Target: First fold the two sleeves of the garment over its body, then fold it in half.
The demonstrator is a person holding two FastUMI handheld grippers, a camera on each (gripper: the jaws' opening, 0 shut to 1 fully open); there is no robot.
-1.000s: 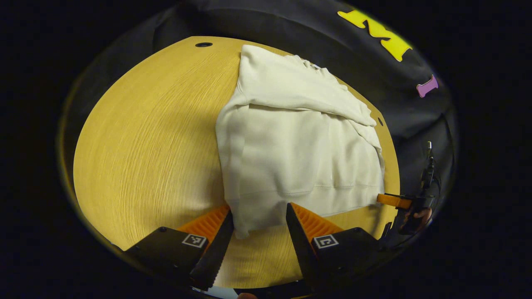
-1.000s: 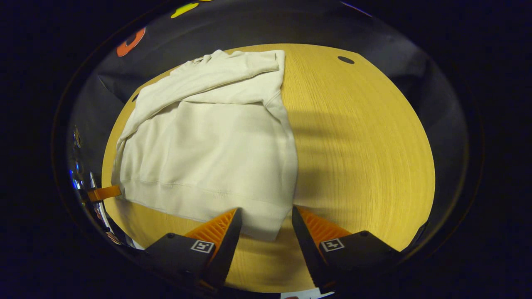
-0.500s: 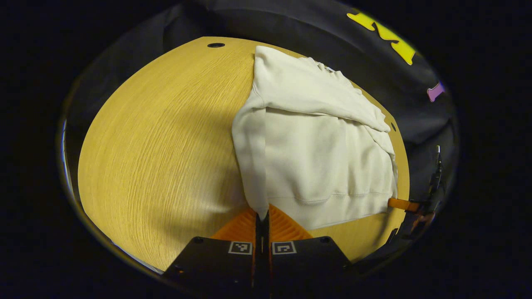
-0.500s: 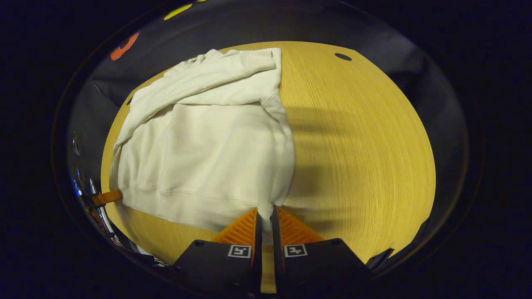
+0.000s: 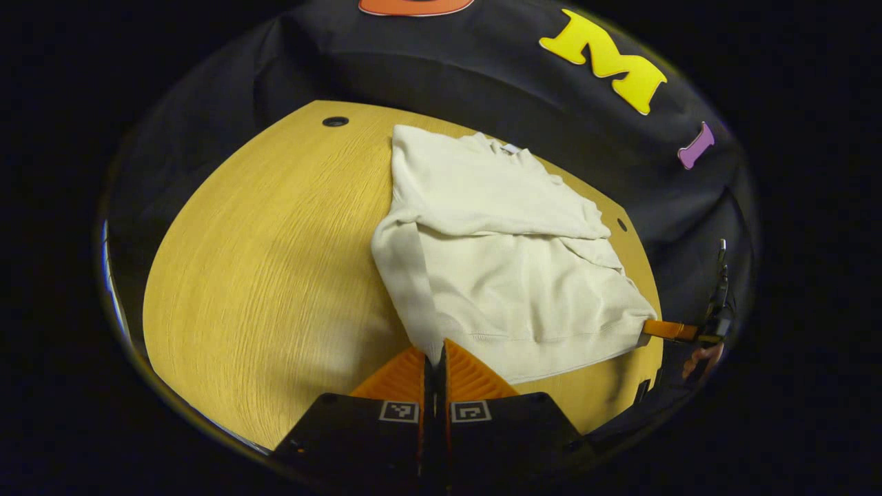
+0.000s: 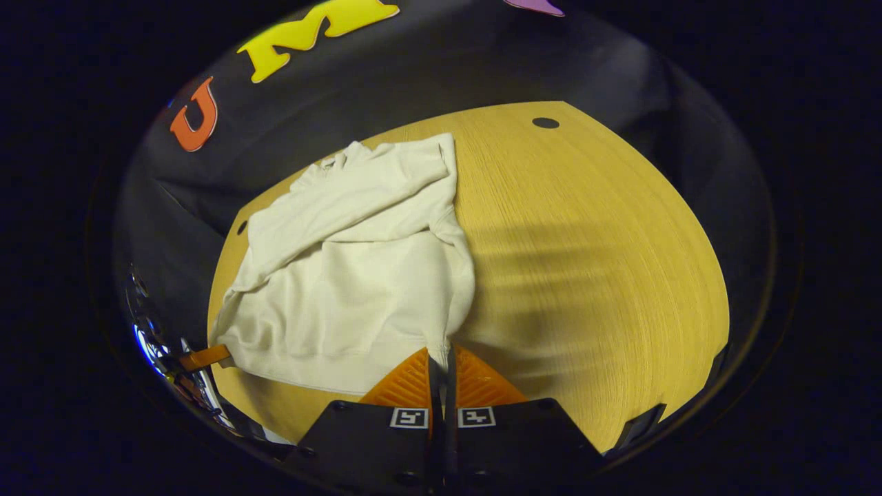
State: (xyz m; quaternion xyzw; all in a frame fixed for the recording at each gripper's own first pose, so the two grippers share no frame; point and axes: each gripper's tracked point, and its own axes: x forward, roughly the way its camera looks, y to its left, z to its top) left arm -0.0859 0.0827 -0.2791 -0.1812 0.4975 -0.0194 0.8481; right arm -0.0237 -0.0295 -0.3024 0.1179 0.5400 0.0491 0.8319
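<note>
A cream sweatshirt (image 5: pixel 503 255) lies on the round wooden table (image 5: pixel 262 275), both sleeves folded across its chest. My left gripper (image 5: pixel 435 355) is shut on one near hem corner, which is raised off the table. In the right gripper view the same sweatshirt (image 6: pixel 351 269) hangs from my right gripper (image 6: pixel 444 358), shut on the other hem corner. The hem between the two corners is lifted and sags. The right gripper's orange finger (image 5: pixel 665 331) shows at the far end of the hem in the left gripper view, and the left gripper's orange finger (image 6: pixel 203 357) in the right gripper view.
The wooden table (image 6: pixel 606 275) has small dark holes (image 5: pixel 335 121) (image 6: pixel 545 122) near its far edge. The collar end of the sweatshirt rests close to the table's far rim, against the black cloth wall. A hand (image 5: pixel 699 358) holds the other gripper.
Both grippers closed on the hem corners, then rose, lifting the near edge of the sweatshirt off the table; the garment's lower part now bunches toward the sleeves.
</note>
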